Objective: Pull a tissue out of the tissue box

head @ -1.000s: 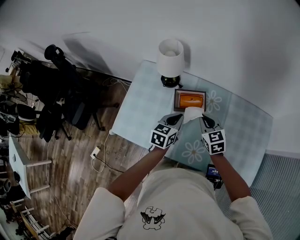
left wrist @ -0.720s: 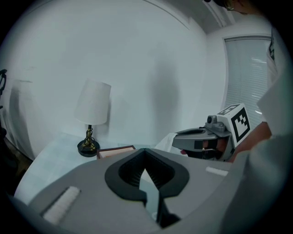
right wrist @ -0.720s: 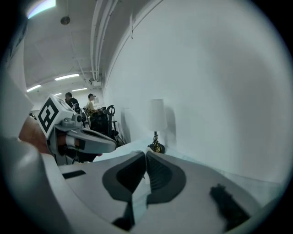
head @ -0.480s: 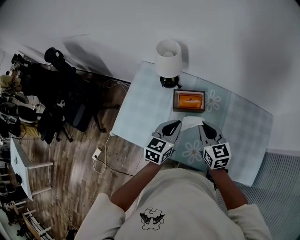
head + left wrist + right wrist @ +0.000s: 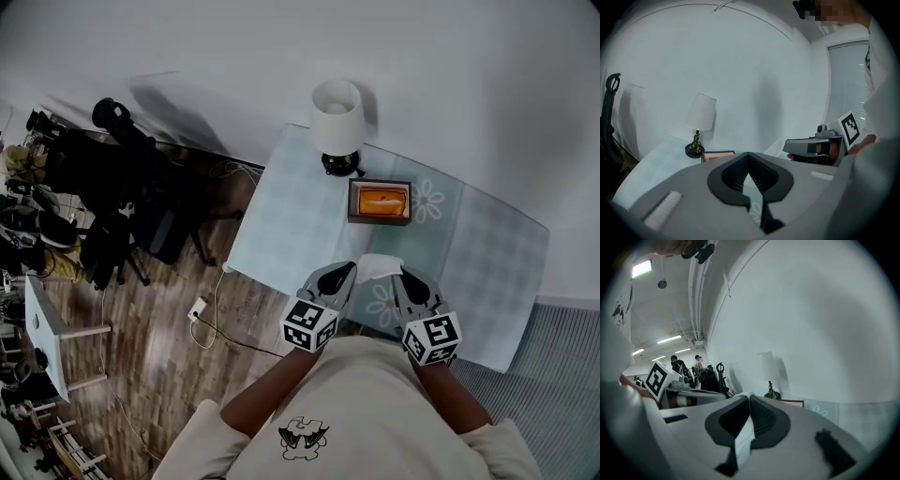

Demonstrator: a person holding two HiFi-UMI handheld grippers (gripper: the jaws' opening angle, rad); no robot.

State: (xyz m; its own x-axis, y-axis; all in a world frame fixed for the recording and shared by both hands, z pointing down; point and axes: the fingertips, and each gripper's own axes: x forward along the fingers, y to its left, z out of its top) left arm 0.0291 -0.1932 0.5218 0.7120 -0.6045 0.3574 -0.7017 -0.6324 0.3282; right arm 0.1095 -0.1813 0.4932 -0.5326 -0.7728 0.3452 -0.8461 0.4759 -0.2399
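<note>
The tissue box [image 5: 380, 202], a dark wooden case with an orange top, sits on the pale blue flowered tablecloth [image 5: 300, 220] by the lamp. A white tissue [image 5: 380, 266] hangs free of the box, stretched between my two grippers near the table's front edge. My left gripper [image 5: 349, 269] is shut at the tissue's left edge, and my right gripper [image 5: 405, 274] is shut on its right edge. In the right gripper view a white strip of tissue [image 5: 744, 439] runs between the closed jaws [image 5: 749, 397]. In the left gripper view the jaws [image 5: 748, 153] meet at the tip, with the box [image 5: 717, 154] beyond.
A white-shaded lamp [image 5: 339, 117] stands at the table's back left corner. Black chairs and gear [image 5: 112, 206] crowd the wooden floor to the left, with a power strip [image 5: 198, 307] and cable near the table's edge. A white wall is behind.
Both grippers have drawn back from the box toward the person and risen, carrying the tissue with them. The tissue is now well clear of the box.
</note>
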